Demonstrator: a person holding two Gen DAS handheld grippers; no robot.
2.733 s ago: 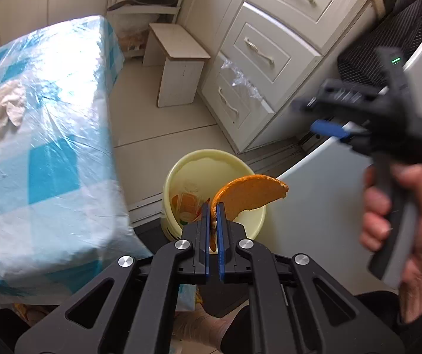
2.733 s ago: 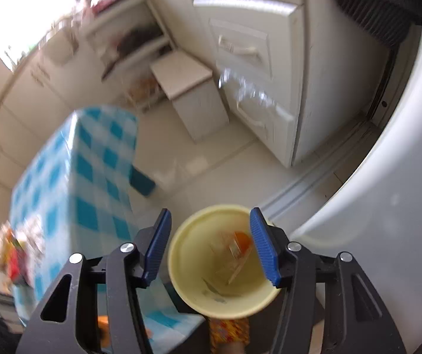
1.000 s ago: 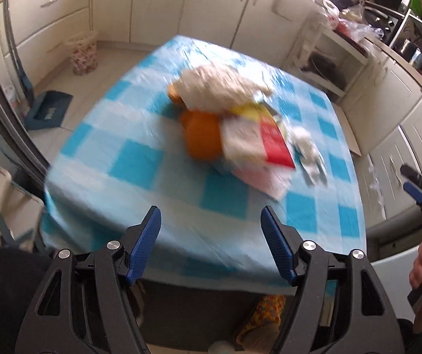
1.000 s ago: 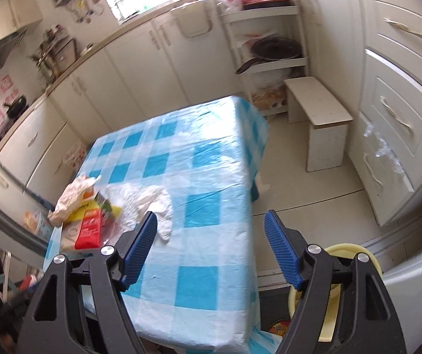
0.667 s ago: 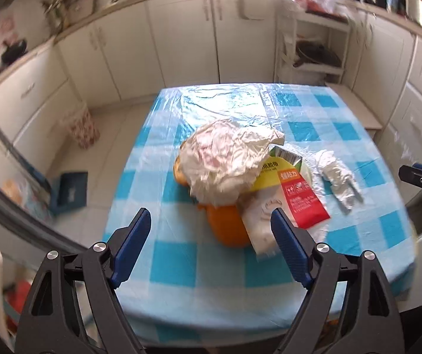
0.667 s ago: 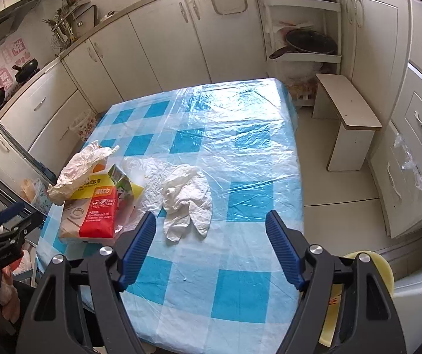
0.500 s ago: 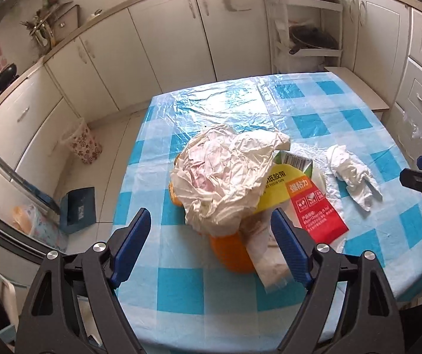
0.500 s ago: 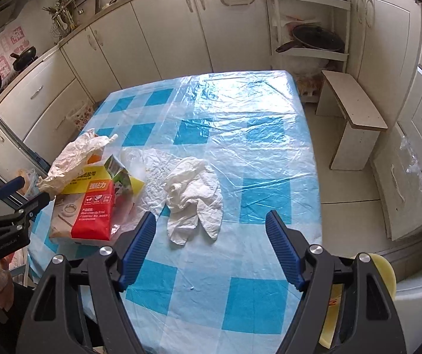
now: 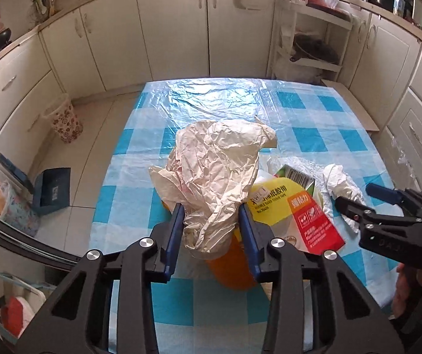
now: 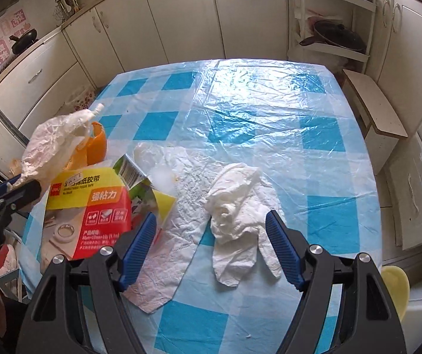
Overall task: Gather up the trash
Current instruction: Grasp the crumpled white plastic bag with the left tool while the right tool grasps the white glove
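A crumpled cream paper wrapper (image 9: 213, 177) lies over an orange peel (image 9: 231, 265) on the blue-checked table (image 9: 211, 109). My left gripper (image 9: 211, 236) straddles the wrapper's lower end, its jaws partly closed and touching the paper on both sides. A red-and-yellow tape package (image 9: 299, 206) lies to its right, with a crumpled white tissue (image 9: 340, 180) beyond it. In the right wrist view my right gripper (image 10: 211, 242) is open above the tissue (image 10: 237, 215), with the package (image 10: 92, 203), wrapper (image 10: 54, 144) and peel (image 10: 95, 144) at left.
A yellow bin (image 10: 394, 286) shows at the table's lower right corner. A flat white paper towel (image 10: 163, 230) lies under the trash. A white stool (image 10: 373, 109) stands right of the table. Cabinets (image 9: 181, 29) line the far wall. A floral basket (image 9: 66, 121) stands on the floor.
My left gripper dropped the orange peel into the bin, swung back to the table, moved in on the wrapper and narrowed its jaws around it. My right gripper moved over the tissue.
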